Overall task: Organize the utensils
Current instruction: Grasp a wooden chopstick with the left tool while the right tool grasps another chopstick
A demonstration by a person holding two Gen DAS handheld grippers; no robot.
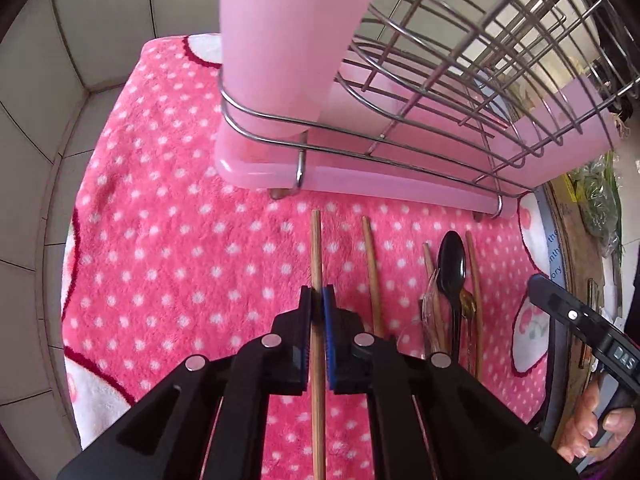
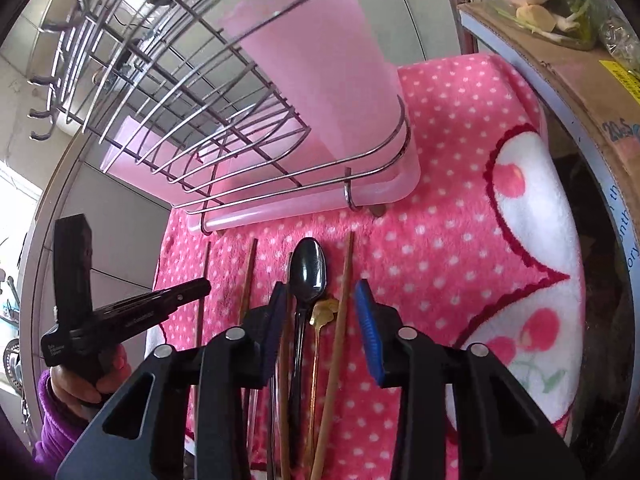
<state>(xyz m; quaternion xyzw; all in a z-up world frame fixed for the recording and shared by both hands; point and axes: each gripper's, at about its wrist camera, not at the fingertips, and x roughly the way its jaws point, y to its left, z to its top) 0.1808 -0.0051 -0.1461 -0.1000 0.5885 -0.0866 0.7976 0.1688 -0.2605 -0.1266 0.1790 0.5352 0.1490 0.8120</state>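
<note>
My left gripper [image 1: 318, 294] is shut on a wooden chopstick [image 1: 316, 248] that lies on the pink dotted blanket [image 1: 168, 240]. A second chopstick [image 1: 372, 272] lies just right of it. Further right lie two more chopsticks, a black spoon [image 1: 451, 268] and a small amber spoon [image 1: 468, 304]. My right gripper [image 2: 320, 292] is open above the black spoon [image 2: 308, 272], the amber spoon [image 2: 324, 310] and a chopstick [image 2: 345, 280]. The pink and wire utensil holder [image 1: 360, 128] stands behind them; it also shows in the right wrist view [image 2: 280, 128].
A tiled wall [image 1: 60, 80] borders the blanket on the left. A cardboard box [image 2: 580, 92] with vegetables stands at the right edge. The left gripper's body [image 2: 132, 308] shows in the right wrist view, the right gripper's body [image 1: 580, 320] in the left wrist view.
</note>
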